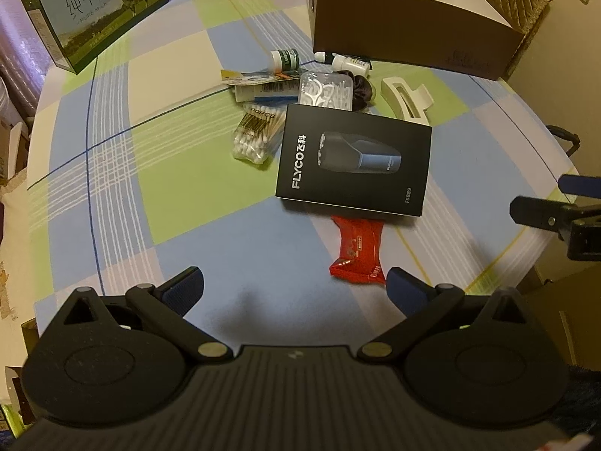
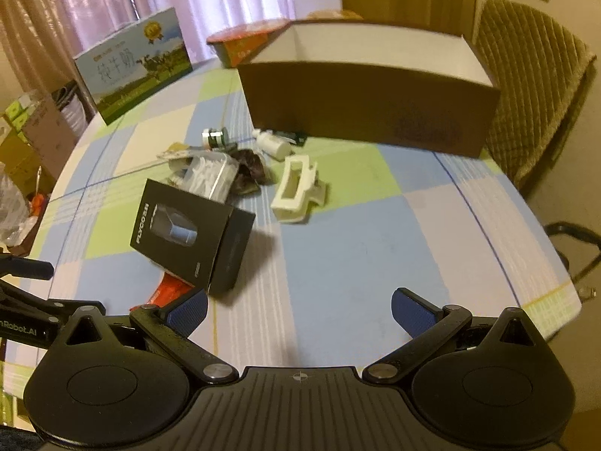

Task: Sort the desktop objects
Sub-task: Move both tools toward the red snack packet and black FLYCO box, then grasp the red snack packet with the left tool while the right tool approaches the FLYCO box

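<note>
both grippers hang with fingers spread, holding nothing: left gripper [image 1: 295, 285] at bottom centre, right gripper [image 2: 299, 306] likewise. mid-frame, the black flycо shaver carton [image 1: 353, 159] overlaps a red foil packet [image 1: 358, 251], below the open brown cardboard box [image 1: 409, 26].

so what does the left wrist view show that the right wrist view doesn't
Only the left wrist view shows the cotton swab pack and the whole red packet, which the right view mostly hides under the black Flyco box.

Only the right wrist view shows the inside of the brown cardboard box, and the chair's backrest in full.

Both show the Flyco box, white hair claw, floss pick case, milk carton and both open tools.
</note>
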A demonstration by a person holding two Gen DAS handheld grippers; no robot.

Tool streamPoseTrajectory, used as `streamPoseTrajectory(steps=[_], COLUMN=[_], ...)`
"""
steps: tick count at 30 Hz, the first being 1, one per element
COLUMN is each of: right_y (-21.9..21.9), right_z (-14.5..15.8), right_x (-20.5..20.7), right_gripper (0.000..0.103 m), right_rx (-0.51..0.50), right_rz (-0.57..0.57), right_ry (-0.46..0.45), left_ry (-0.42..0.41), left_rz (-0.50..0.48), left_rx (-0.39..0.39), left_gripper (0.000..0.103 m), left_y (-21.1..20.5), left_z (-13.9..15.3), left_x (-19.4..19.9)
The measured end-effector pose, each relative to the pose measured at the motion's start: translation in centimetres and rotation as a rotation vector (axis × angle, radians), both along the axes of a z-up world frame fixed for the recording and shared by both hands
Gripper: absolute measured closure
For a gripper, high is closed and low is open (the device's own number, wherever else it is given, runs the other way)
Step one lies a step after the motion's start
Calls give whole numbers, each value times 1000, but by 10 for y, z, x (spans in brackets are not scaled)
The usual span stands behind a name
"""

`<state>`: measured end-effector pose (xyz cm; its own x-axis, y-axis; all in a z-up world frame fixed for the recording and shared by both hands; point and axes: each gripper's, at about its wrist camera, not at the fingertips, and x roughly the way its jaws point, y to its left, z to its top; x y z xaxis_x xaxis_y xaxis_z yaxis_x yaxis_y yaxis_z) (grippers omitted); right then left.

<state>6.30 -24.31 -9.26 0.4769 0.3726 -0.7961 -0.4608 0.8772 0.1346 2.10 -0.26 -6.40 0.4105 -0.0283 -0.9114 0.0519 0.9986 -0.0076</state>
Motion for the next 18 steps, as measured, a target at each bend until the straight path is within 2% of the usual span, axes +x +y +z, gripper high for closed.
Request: streamPoseTrajectory(steps=[6, 9, 13, 18], right_y=[-7, -8, -9, -7], right_z=[0, -3, -5, -8], right_x=[2, 8, 17, 26], right_gripper=[2, 2, 2, 2], right_rx=[37, 28, 25, 20], right_rz=[8, 17, 71, 127], right_ry=[-85, -79, -54, -30], left_ry=[0, 0, -20, 6], left_rz=[-1, -4, -74, -106], left_rx=[-35, -48, 37, -1], left_gripper=[2, 6, 6, 11], left_y=[3, 3, -7, -11], left_z=[-7, -10, -17, -31], left_x=[5, 9, 14, 18])
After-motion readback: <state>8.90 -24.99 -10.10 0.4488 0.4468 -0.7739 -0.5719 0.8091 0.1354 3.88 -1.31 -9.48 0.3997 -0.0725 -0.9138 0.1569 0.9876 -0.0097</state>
